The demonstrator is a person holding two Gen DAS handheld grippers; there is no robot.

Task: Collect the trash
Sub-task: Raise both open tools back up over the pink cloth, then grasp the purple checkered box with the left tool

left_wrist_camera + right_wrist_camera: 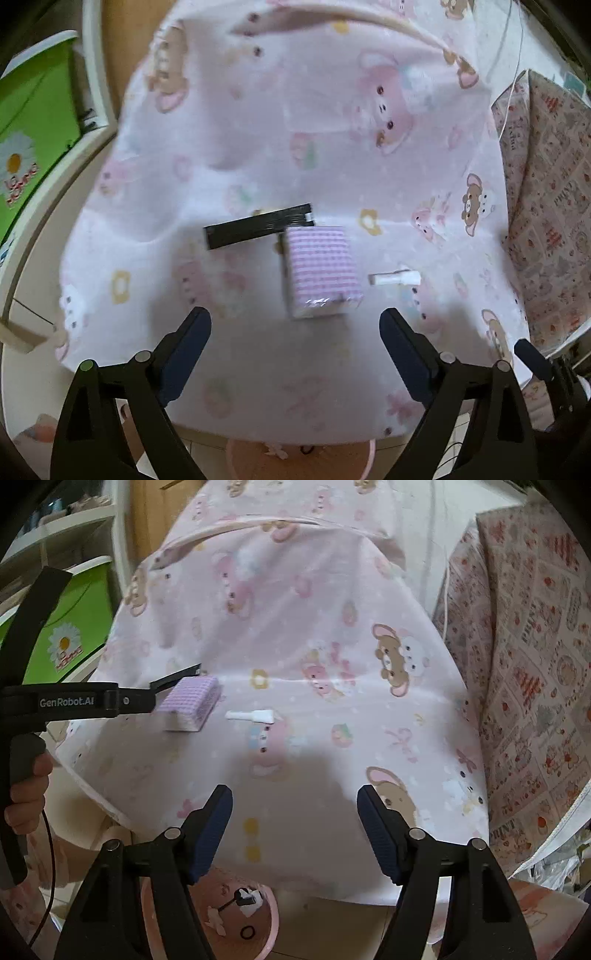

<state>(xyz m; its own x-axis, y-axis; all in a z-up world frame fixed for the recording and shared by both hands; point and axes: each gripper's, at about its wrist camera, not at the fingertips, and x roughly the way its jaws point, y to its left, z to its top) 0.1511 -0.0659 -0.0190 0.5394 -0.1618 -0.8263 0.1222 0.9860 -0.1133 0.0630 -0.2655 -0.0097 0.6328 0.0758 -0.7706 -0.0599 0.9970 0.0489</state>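
- The landmark is the purple-checked packet, lying flat on a worktop covered by a pink cloth printed with bears and flowers.
- A black wrapper strip lies on the far-left side of the packet, one end touching or tucked against the packet's far corner.
- A small white tube-shaped piece lies just beside the packet on its right, apart from it.
- The left tongs hang over the cloth on the near side of the packet, spread wide, with nothing between the blue pads; the packet sits just beyond the gap.
- The right tongs are also spread apart and empty, held over the cloth nearer than the packet and to its right, roughly in line with the white piece.
- In the right wrist view the left tool's black body crosses in front of the packet, and a hand grips its handle.
- A pink bin stands below the worktop's near edge, nearer than the packet, with small scraps inside.
- A green box with a daisy print stands well to the left of the packet.
- A red-patterned fabric hangs well to the right of the packet.
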